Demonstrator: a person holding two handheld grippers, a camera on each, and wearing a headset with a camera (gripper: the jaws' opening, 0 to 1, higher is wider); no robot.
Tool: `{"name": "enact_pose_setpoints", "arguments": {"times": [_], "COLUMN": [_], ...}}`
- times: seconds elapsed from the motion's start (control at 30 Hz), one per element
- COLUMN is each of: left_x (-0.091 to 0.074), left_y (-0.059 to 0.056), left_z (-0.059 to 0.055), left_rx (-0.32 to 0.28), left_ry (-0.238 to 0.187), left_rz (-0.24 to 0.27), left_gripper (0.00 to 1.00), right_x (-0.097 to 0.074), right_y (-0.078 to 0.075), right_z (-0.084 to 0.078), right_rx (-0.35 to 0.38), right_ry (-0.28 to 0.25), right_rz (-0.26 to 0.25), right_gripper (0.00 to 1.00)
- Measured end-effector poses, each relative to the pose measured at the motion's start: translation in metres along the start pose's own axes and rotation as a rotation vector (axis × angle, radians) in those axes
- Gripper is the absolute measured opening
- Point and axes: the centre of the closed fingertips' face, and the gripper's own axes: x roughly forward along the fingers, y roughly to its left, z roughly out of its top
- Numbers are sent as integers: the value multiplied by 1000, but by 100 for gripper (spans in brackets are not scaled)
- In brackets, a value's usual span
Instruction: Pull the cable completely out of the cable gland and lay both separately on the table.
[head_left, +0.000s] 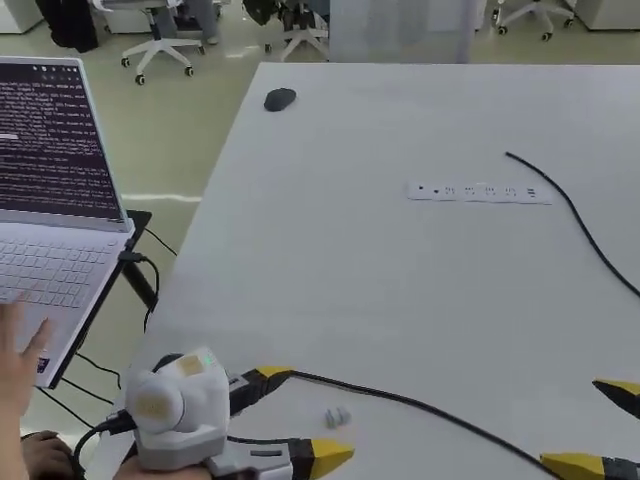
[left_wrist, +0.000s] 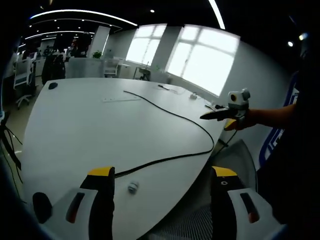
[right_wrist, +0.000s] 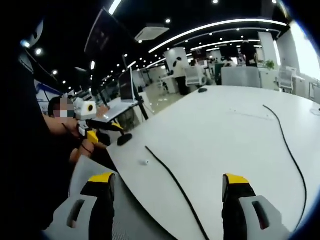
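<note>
Cable (head_left: 420, 403) lies loose on the table (head_left: 400, 280) along its near edge, free of the small grey gland (head_left: 337, 417) just beside it. Left gripper (left_wrist: 163, 175) and right gripper (right_wrist: 170, 177) hover at that edge, jaws spread wide, holding nothing

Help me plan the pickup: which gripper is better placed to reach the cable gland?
Left. The cable gland lies just ahead of the open left gripper; the right gripper sits clearly farther away.

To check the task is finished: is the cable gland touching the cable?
Apart: the head view shows bare table between cable gland and cable.
</note>
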Motion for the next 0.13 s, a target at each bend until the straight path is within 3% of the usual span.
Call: {"name": "enact_pose_setpoints", "arguments": {"times": [0.03,0.13], "left_x": [0,0], "left_y": [0,2], "left_z": [-1,-1], "left_rx": [-6,-7], "left_ry": [1,-6], "left_rz": [-1,9], "left_gripper": [81,84], "right_x": [2,3], "right_y": [-1,4], "right_z": [-1,-4], "right_rx": [-12,-10], "right_ry": [4,7], "right_rz": [-11,22], "right_gripper": [99,99]}}
